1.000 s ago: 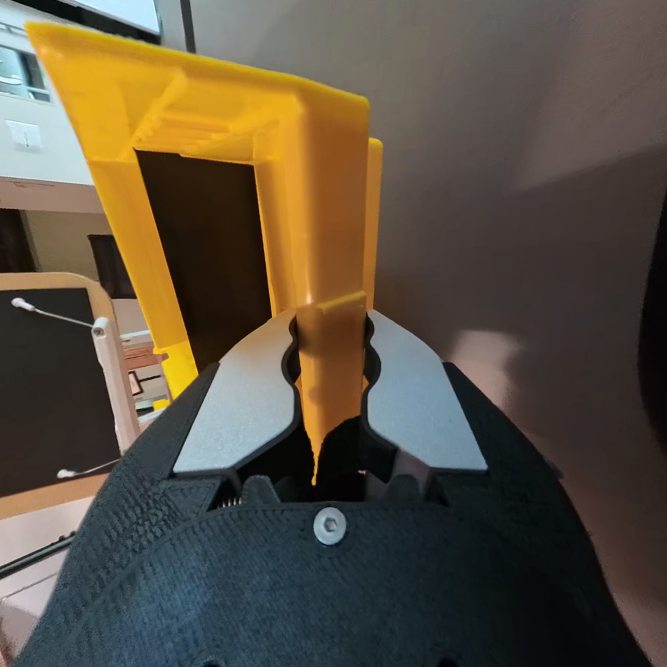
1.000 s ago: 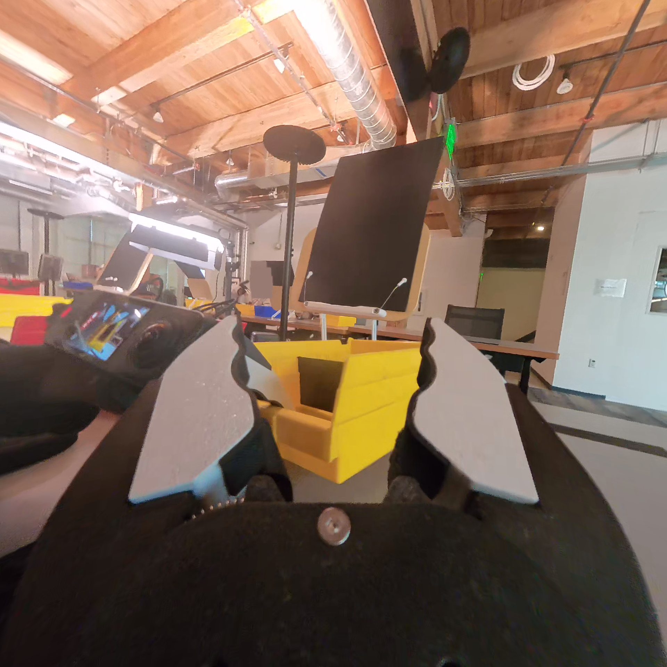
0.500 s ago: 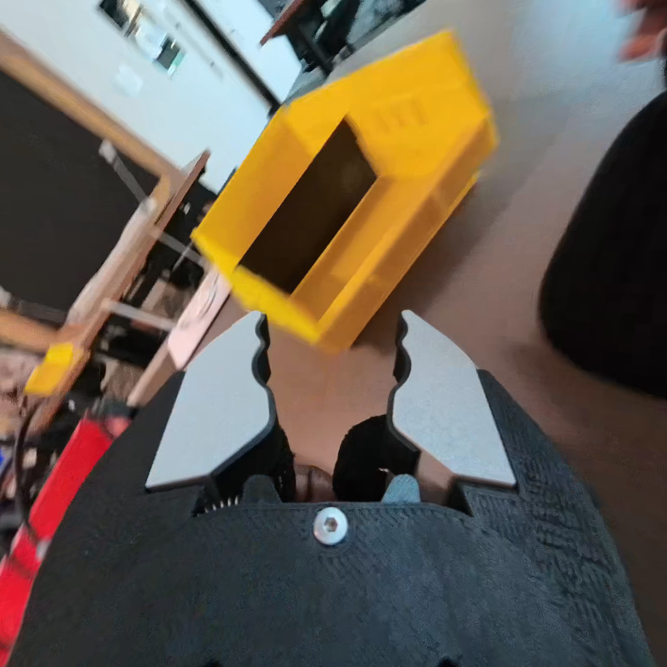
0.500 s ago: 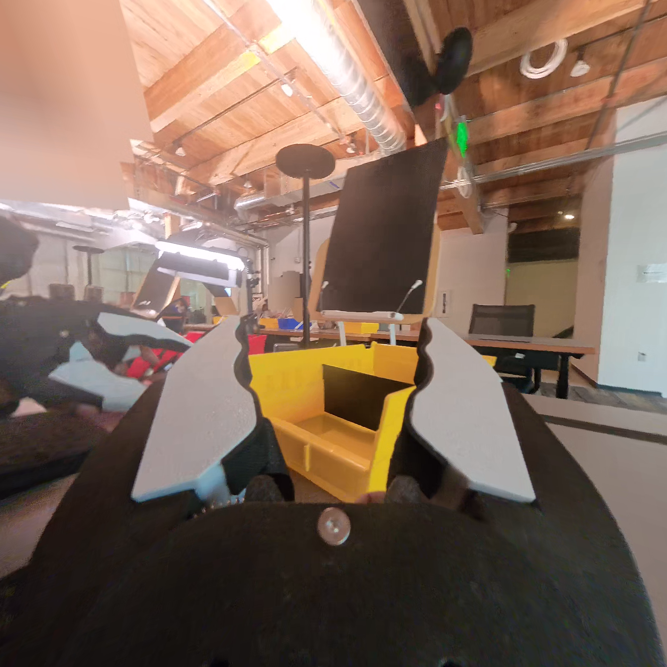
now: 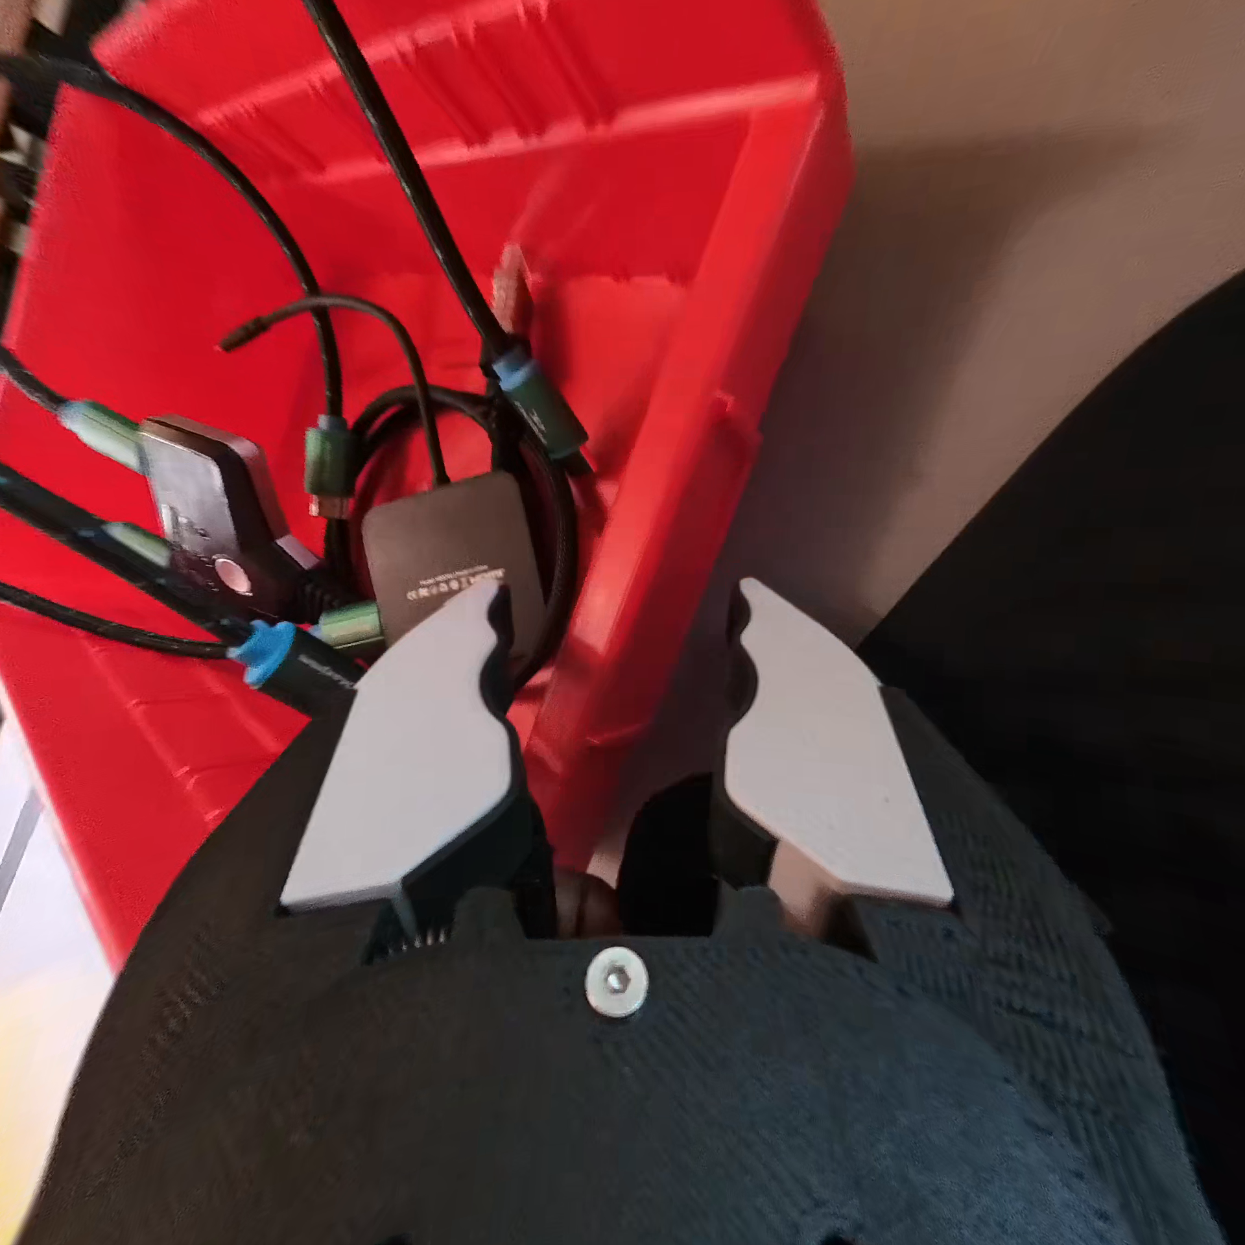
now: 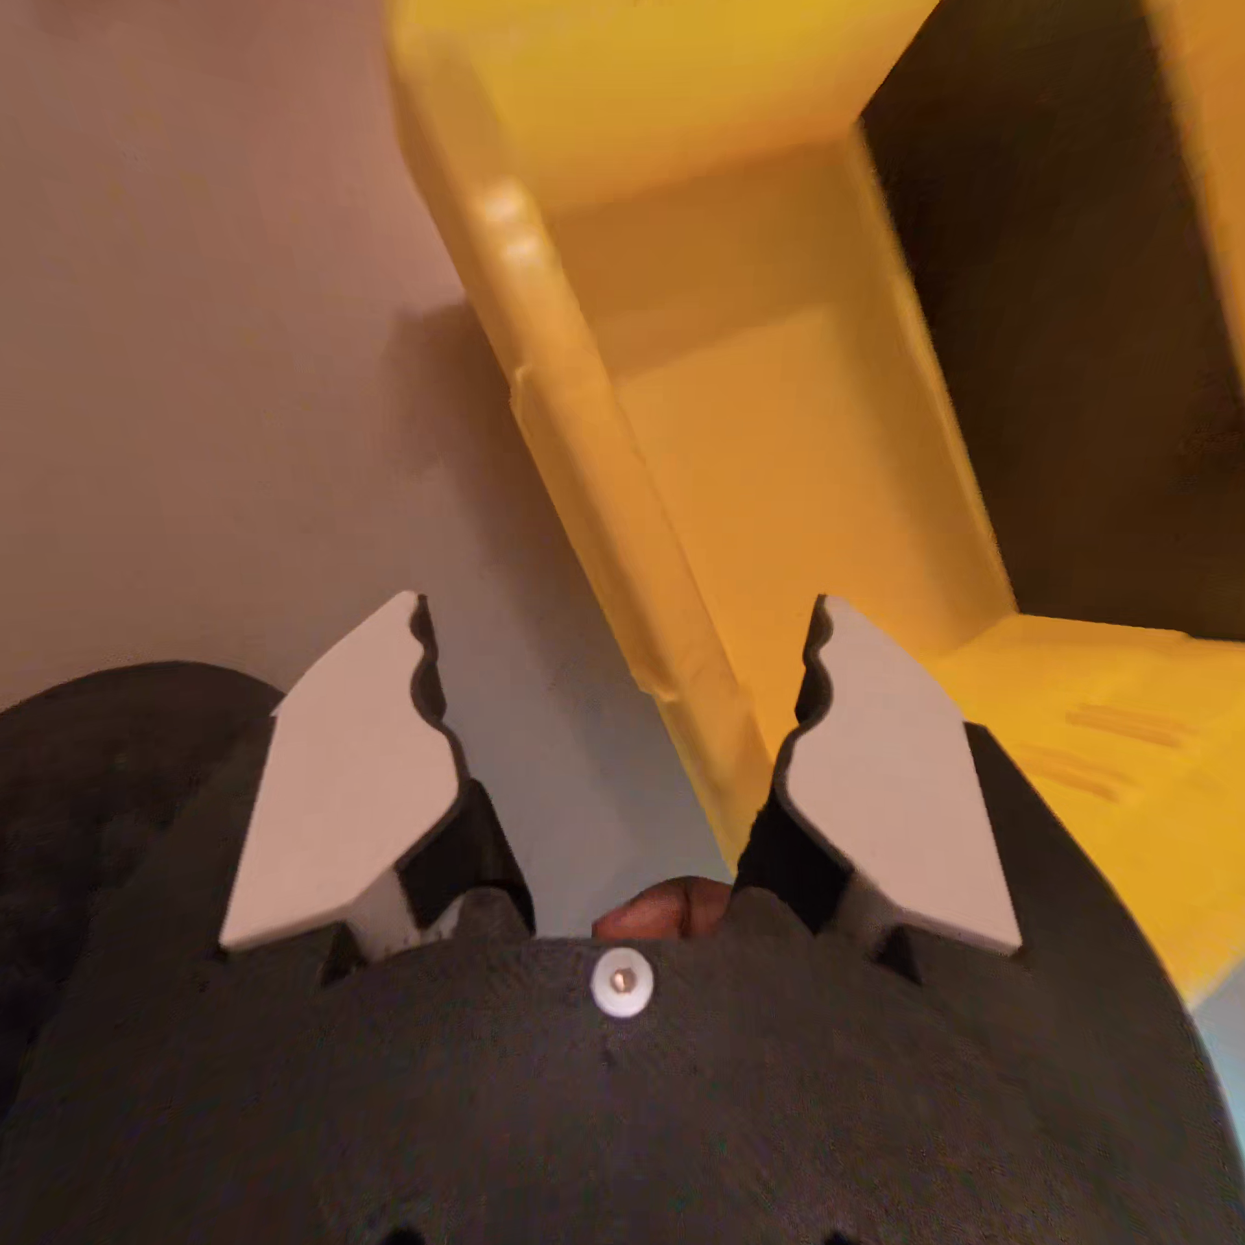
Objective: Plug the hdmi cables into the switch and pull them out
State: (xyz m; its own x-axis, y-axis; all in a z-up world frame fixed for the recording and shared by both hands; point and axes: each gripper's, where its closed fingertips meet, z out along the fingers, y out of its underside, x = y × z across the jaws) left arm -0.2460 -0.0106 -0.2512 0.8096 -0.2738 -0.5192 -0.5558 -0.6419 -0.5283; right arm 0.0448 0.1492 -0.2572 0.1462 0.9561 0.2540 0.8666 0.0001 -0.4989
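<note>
Your left hand-held gripper (image 5: 616, 593) hangs over the near wall of the red bin (image 5: 700, 404), its jaws apart and holding nothing. The task's things lie inside that bin: a dark flat box that looks to be the switch (image 5: 458, 546), partly hidden behind your left finger, and a tangle of black HDMI cables (image 5: 431, 222) around it. A second dark device (image 5: 209, 512) with a round button sits to the left, with cables seemingly plugged into it; which of the two is the switch you want is hard to tell from here.

The step in hand looks like reaching in for a first piece. Pick one thing only. A loose plug with a blue collar (image 5: 539, 404) leans against the bin's right wall, and another blue-collared plug (image 5: 290, 663) lies just beside your left finger. Close on the rigid plug body, not the braided cord, so you keep control of its direction at the port.

The bin wall runs up between your jaws, so lift clear of it before going deeper. The looped cords will drag neighbours along; draw out slowly.

Your right hand-held gripper (image 6: 620, 606) is also spread and empty, beside the front lip of the yellow bin (image 6: 606, 438) on the table (image 6: 202, 269). That bin looks empty.
</note>
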